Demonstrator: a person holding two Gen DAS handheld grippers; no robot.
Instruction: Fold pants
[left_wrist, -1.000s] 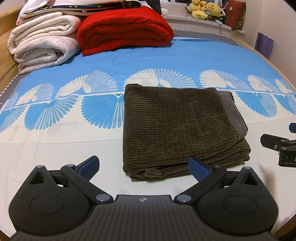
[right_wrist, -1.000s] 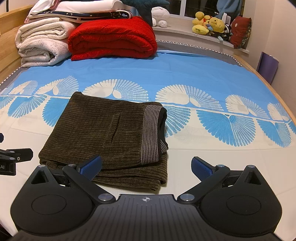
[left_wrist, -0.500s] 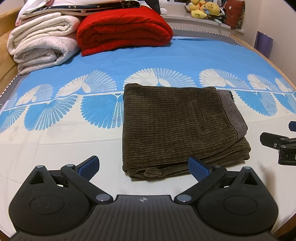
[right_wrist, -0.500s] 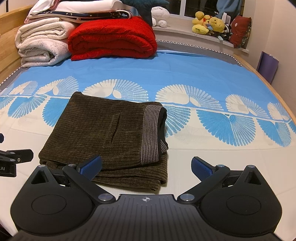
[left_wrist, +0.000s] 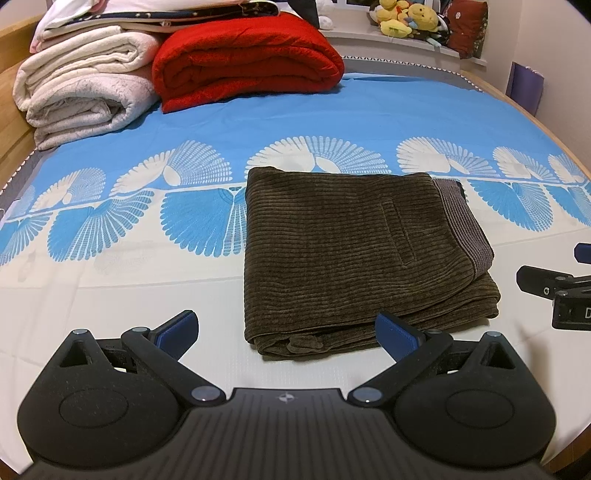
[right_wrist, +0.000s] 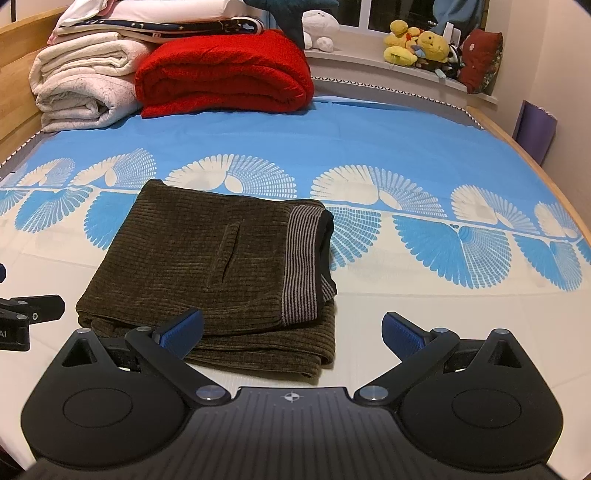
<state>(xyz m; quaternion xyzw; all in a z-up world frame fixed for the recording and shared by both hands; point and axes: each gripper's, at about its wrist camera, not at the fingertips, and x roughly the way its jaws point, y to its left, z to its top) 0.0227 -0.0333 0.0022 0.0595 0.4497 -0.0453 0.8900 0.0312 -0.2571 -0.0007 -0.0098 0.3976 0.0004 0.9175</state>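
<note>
Just beyond the spread fingertips of both grippers, the brown corduroy pants (left_wrist: 354, 251) lay folded into a thick rectangle on the bed sheet (left_wrist: 332, 107), the striped waistband (right_wrist: 301, 262) turned up along the right edge and a slit pocket showing on top. The left gripper (left_wrist: 286, 334) had its blue-padded fingers (left_wrist: 177, 330) wide apart and empty, the near folded edge of the pants sitting between and just ahead of them. The right gripper (right_wrist: 291, 332) was likewise wide and held nothing; its left fingertip overlapped the near corner of the pants in its view, though contact cannot be told. Each gripper's black tip showed at the edge of the other's view. Well past the fingers, at the head of the bed, a folded red blanket (right_wrist: 225, 74) sat beside a stack of cream quilts (right_wrist: 81, 85). Plush toys (right_wrist: 417, 48) lined the window ledge. No container was seen.
</note>
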